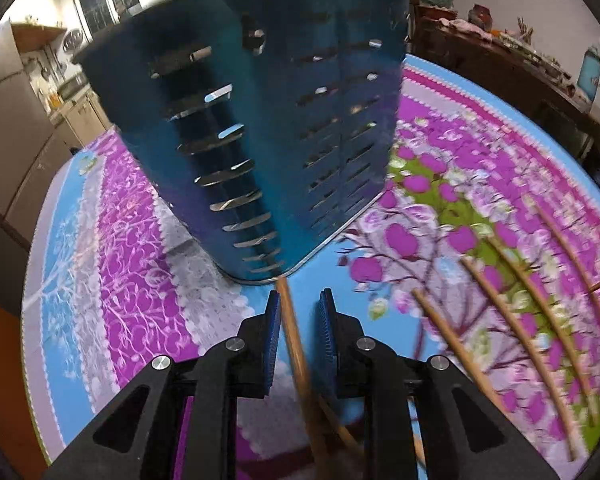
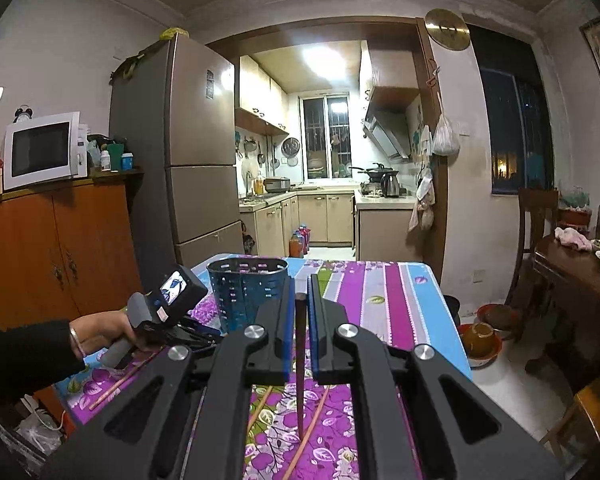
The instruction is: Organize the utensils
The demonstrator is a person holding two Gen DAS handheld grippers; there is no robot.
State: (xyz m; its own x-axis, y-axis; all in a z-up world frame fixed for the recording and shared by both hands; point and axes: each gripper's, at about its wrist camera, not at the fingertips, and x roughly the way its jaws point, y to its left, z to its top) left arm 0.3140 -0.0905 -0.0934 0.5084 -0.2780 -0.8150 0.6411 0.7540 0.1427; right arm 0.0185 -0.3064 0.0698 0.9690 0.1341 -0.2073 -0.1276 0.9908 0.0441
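Nearest you, your right gripper [image 2: 300, 300] is clenched on a dark chopstick [image 2: 300, 360]. Your left gripper [image 1: 300, 312] straddles a wooden chopstick [image 1: 294, 344] lying on the tablecloth [image 1: 140, 280], pads apart. It looks light, stiff, slippery: grip mid-shaft. Beyond stands the blue holder [image 1: 260, 120].

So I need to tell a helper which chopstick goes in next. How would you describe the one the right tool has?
Find the purple floral tablecloth with the blue slotted holder on it. Just right of the holder, the right tool is shut on a chopstick. It is dark brown and lifted off the cloth, while the other chopsticks are pale and lie flat.
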